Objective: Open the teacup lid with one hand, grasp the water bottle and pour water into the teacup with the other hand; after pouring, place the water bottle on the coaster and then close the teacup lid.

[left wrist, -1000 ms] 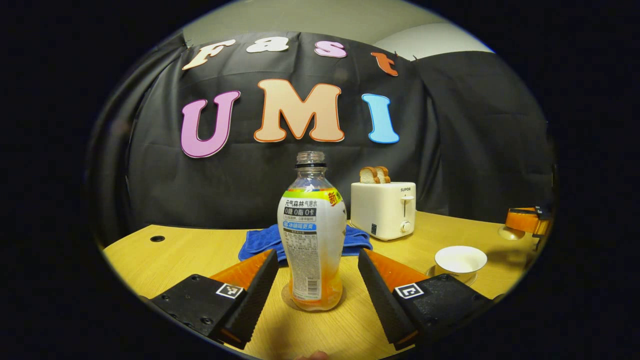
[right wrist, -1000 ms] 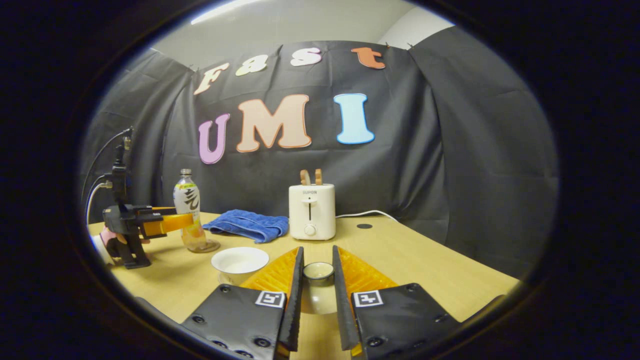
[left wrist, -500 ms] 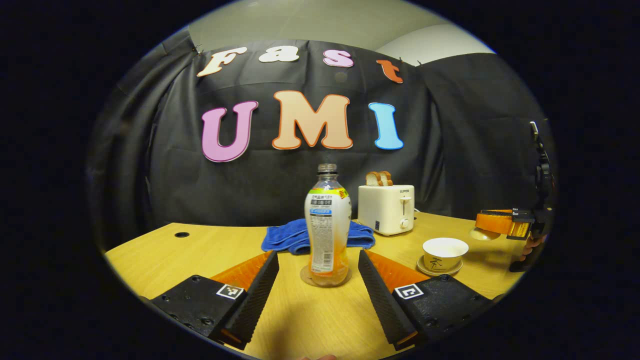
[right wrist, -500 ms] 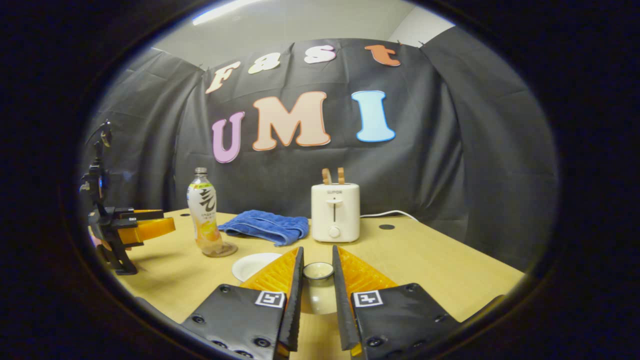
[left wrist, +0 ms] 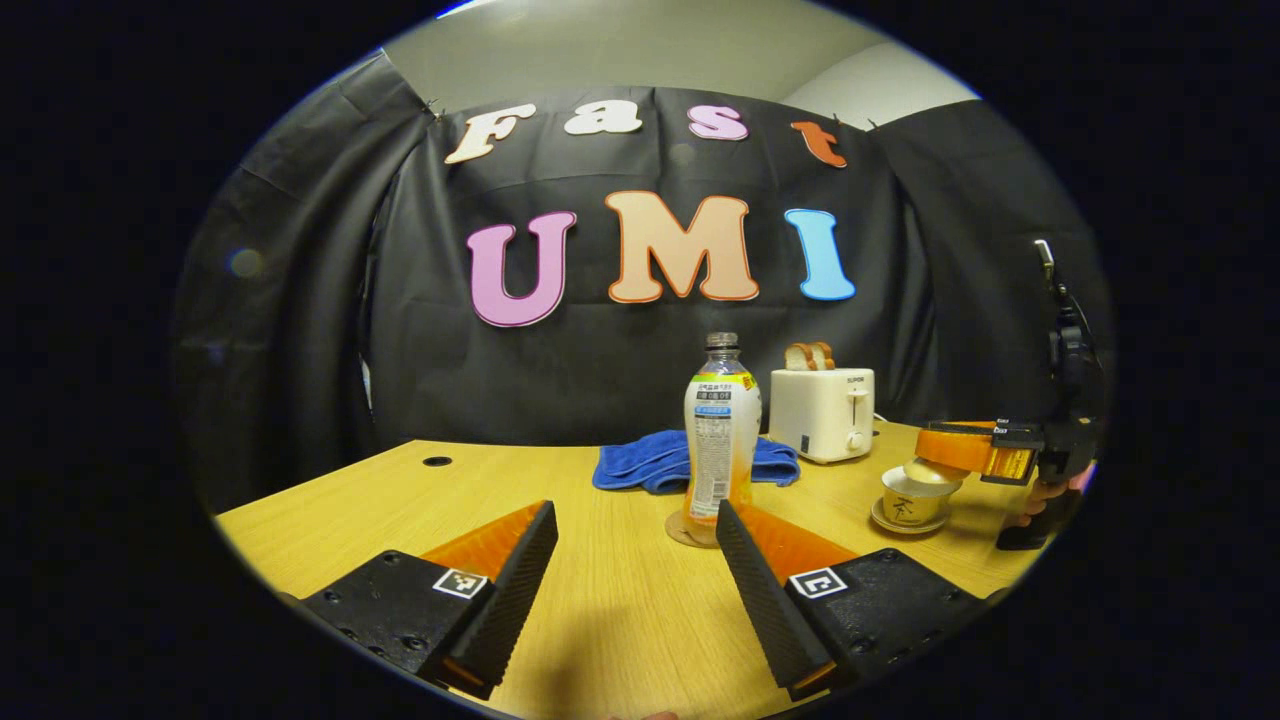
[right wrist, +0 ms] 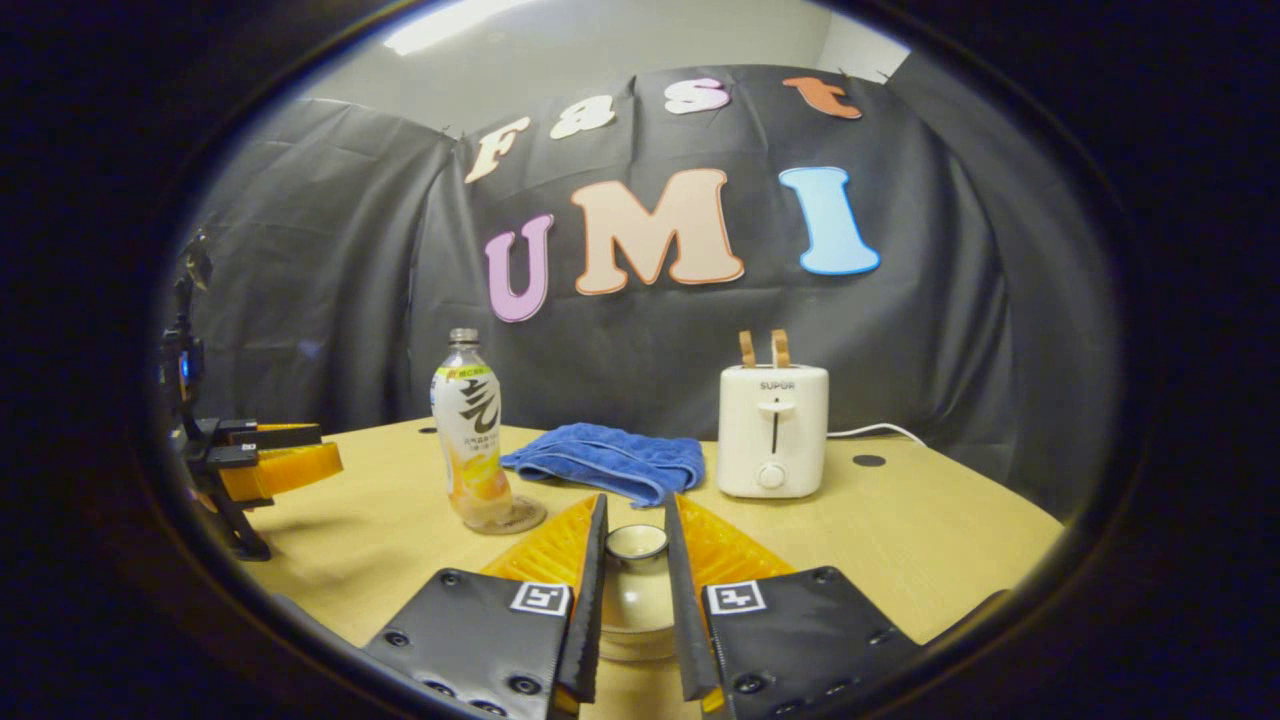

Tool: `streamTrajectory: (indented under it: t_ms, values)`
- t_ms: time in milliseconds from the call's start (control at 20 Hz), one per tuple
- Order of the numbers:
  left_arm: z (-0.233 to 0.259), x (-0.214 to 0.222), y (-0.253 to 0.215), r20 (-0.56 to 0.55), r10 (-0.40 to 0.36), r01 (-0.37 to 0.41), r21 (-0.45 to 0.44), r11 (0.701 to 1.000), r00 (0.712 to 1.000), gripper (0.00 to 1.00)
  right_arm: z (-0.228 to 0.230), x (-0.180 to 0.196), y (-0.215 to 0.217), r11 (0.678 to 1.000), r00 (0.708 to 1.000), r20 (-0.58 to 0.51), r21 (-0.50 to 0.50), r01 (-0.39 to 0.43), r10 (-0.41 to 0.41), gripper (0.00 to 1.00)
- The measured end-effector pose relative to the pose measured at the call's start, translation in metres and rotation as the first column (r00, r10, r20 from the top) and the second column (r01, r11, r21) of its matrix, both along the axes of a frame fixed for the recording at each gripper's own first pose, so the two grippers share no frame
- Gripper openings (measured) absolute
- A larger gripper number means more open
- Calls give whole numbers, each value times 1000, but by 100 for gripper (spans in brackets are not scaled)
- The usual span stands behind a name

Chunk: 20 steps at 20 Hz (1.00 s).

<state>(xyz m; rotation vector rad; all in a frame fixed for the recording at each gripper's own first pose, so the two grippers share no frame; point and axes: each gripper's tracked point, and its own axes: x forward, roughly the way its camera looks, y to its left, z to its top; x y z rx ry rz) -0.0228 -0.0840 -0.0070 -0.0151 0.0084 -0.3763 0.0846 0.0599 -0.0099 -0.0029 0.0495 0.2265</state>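
Right gripper (right wrist: 627, 600) clamped on teacup lid (right wrist: 636, 542), left gripper (left wrist: 632, 570) spread wide, empty

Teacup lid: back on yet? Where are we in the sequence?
Done: water bottle stands on its coaster, left gripper open and clear. In hand: right gripper clamps the lid, held just above the teacup. Left: seat it, release.

Wooden bench (left wrist: 420, 500) with five things on it.
Ahead of the fingers (left wrist: 520, 570): coaster (left wrist: 690, 530), blue towel (left wrist: 650, 465), toaster (left wrist: 822, 412), saucer (left wrist: 905, 522).
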Motion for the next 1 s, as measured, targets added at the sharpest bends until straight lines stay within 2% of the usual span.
streamTrajectory:
  t_ms: [150,350,750,1000]
  values:
    - [1,-1,0,0,3,-3,1,1000,1000,93,-7,7,-1,1000,999,-49,-8,15,-15,34]
    - [2,0,1,-1,2,-2,1,1000,1000,93,-14,10,1,999,996,-86,-28,18,-20,36]
    - [2,-1,2,-3,2,-2,2,1000,1000,93,-18,5,0,999,992,-121,-30,14,-18,36]
    - [2,-1,2,-3,2,-2,2,1000,1000,93,-14,0,0,1000,995,-98,-25,2,-4,64]
